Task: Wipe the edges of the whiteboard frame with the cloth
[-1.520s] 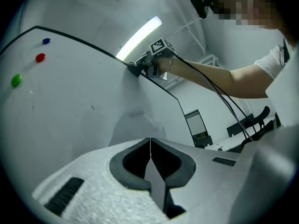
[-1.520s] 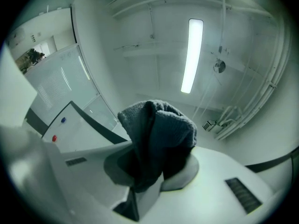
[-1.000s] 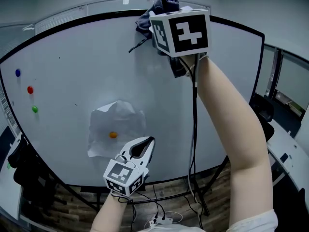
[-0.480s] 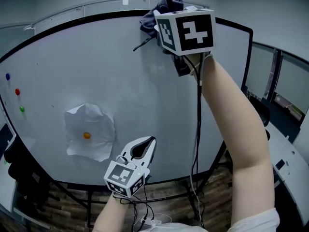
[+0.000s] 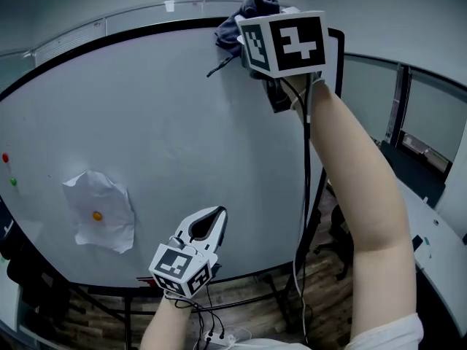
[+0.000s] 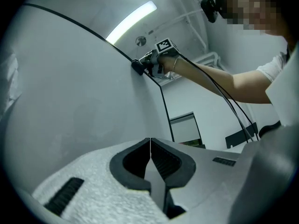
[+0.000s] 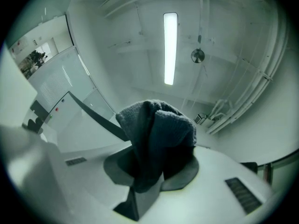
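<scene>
**Cloth (image 5: 252,7) was up on the top edge of the whiteboard frame (image 5: 338,64), near the right corner**

Starting closest to the person: the left tongs (image 5: 219,212) sat low, down in front of the bottom part of the whiteboard (image 5: 190,122), marker cube (image 5: 179,268) facing the head camera. In the left gripper view its jaws were pressed fully together with nothing between them, just pointing up along the board surface. Below that there was wood floor (image 5: 241,305) and the board's stand legs.

A bit further out, a crumpled sheet of paper (image 5: 102,210) was stuck to the lower left of the board with an orange magnet (image 5: 96,215). A red magnet (image 5: 6,157) and a green magnet (image 5: 12,181) sat by the far left edge.

Farther up, the right arm was stretched high, a black cable (image 5: 306,195) hanging down along it. The right tongs (image 7: 155,153) were clamped on the dark grey cloth, which bunched up out of the jaws. In the left gripper view the cloth sat right on the black top rail, just short of the corner.

Past all that, the right gripper view only showed ceiling and a long light strip (image 7: 170,48).
</scene>
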Motion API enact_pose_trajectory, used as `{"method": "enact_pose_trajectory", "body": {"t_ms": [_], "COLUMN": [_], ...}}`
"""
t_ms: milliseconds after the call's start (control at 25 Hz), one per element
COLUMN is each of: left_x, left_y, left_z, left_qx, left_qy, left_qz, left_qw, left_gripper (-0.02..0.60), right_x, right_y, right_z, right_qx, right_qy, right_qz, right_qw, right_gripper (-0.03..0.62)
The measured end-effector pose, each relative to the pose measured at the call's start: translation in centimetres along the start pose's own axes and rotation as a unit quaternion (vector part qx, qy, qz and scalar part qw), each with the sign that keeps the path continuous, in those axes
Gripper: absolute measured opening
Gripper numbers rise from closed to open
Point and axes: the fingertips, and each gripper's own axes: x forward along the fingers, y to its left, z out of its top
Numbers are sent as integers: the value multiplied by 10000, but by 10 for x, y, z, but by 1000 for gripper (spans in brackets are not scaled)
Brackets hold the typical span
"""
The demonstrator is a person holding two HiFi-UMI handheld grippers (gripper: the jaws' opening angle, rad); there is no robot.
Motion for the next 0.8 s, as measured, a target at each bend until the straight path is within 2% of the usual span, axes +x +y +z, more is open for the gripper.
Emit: {"method": "enact_pose_trajectory", "body": {"t_ms": [400,800], "left_x": [60,98], "left_y": [-46,-74], "left_z": [-10,-27], "left_qx": [-98,-204], "left_qy": [28,185], "left_qz": [-482,-835], "left_qw": [9988,9961], "left_gripper": [20,20], "right_x": [-25,-43], "right_y": [-94,-153], "right_z": [-24,-46], "right_qx": [-308,-152], "right_qy": [271,349], "right_qz": [-563,-941], "right_qw": [9976,9948], "right_gripper": [77,77]}}
